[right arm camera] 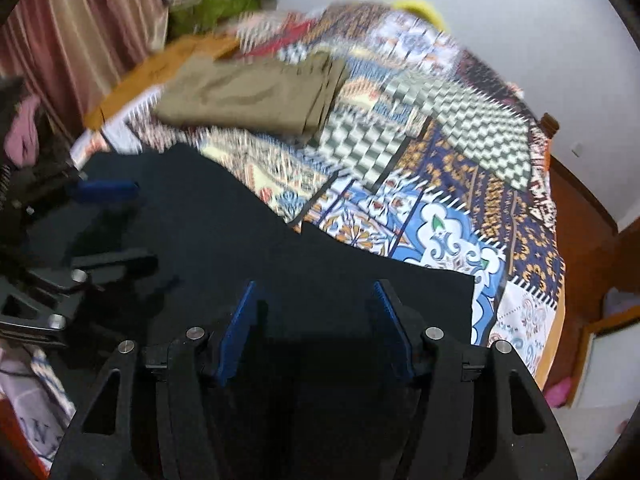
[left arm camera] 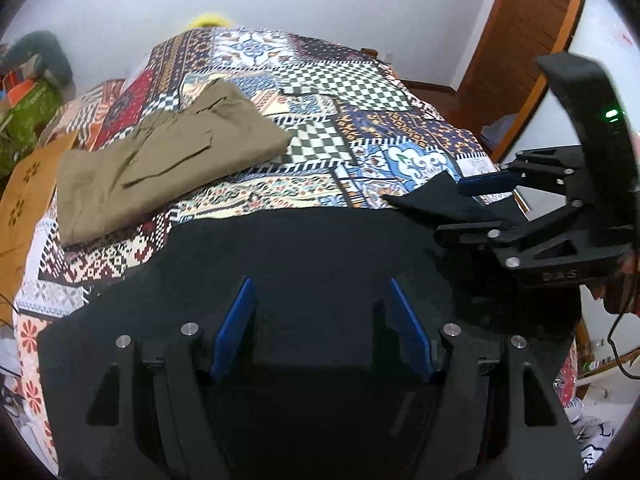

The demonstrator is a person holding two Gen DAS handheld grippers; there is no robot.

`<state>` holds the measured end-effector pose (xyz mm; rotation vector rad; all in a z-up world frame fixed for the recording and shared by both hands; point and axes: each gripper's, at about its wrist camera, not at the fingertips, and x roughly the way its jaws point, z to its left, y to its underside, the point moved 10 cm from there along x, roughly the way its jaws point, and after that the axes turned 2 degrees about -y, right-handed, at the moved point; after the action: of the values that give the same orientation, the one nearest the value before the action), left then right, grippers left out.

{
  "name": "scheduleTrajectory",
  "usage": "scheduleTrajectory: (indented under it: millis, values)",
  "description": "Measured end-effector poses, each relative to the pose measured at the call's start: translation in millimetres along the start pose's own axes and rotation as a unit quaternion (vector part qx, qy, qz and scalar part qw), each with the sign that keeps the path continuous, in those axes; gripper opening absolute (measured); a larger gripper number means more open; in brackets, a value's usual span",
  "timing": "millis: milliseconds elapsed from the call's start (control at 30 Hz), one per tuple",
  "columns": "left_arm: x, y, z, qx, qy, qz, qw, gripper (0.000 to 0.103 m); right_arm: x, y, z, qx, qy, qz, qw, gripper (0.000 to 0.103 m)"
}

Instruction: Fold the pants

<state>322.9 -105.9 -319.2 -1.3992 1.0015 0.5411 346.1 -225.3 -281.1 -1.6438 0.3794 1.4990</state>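
Far left on the bedspread [left arm camera: 360, 136]: folded khaki pants [left arm camera: 160, 160], untouched. Black pants [left arm camera: 304, 264] lie near you, spread flat. Your left gripper [left arm camera: 322, 330] hovers over them, jaws apart, nothing pinched. Your right gripper [right arm camera: 312, 330] is over their right edge, jaws apart too, no cloth between the pads.

Left claw [left arm camera: 322, 320] parted, angled down — right claw [right arm camera: 316, 320] parted, empty.
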Motion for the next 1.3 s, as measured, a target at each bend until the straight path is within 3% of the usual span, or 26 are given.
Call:
scheduleTrajectory:
  millis: [200,300,433,633,833,1033,1300]
  values:
    - [4,-1,17,-0.046,0.023,-0.001,0.9987,0.069,24,2,-15,-0.022,0.035,0.048,0.998,0.055]
    - [7,-1,23,-0.056,0.022,-0.001,0.9982,0.069,25,-1,-17,-0.028,0.035,0.047,0.998,0.039]
    - [10,1,25,-0.061,0.019,0.003,0.9979,0.069,25,-7,-16,-0.031,0.040,0.031,0.998,0.009]
    - [-1,-4,17,-0.032,0.003,-0.007,0.9995,0.069,6,-12,-21,-0.004,0.024,-0.016,1.000,0.005]
    - [-15,-15,-9,-0.006,0.012,-0.018,0.9997,0.069,-46,-5,-47,0.061,0.023,-0.091,0.994,0.004]
    - [-18,-19,-46,0.016,0.032,-0.009,0.9993,0.069,-95,39,-88,0.158,0.026,-0.158,0.974,0.004]
    - [-13,-10,-103,0.077,0.040,0.014,0.9961,0.069,-95,151,-119,0.296,0.017,-0.168,0.940,0.004]
